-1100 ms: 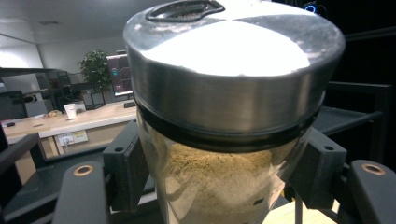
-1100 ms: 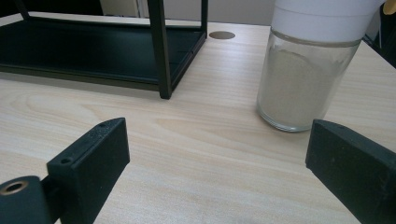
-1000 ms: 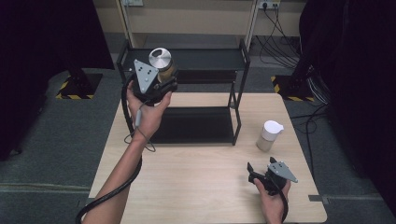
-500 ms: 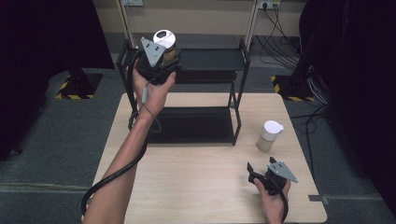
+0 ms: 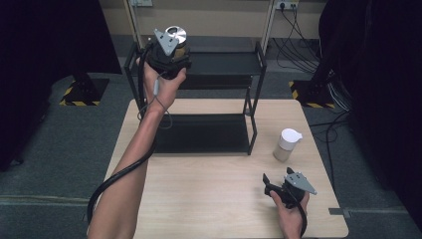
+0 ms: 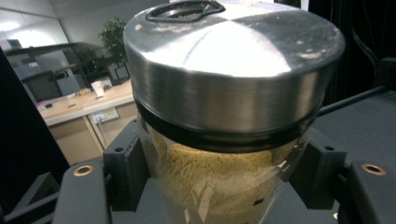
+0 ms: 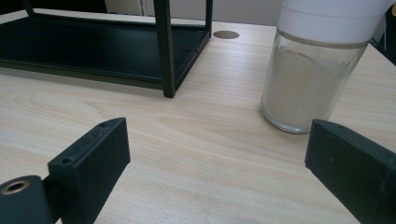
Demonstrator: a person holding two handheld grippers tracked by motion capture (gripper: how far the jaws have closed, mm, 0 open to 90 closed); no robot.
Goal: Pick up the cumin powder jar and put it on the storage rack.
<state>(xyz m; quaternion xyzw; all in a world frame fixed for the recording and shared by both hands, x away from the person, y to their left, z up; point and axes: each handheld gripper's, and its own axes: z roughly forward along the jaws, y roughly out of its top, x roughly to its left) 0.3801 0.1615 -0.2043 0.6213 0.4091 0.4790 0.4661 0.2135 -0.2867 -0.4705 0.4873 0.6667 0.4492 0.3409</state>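
Table: pale wood, bare across the near half. Rack: black, two shelves, standing at the table's 12 o'clock edge; its lower shelf shows at 11 o'clock in your right gripper view.

Your left gripper is raised at the rack's top shelf, 11 o'clock in the high view, jaws clamped on the jar. That jar has a steel lid and tan powder inside, and sits upright between the pads, off the shelf or on it I cannot tell.

Your right gripper rests at 5 o'clock on the table, jaws wide apart, holding nothing.

Shaker: white cap, pale powder, upright at 12 o'clock from the right gripper, near it but apart.
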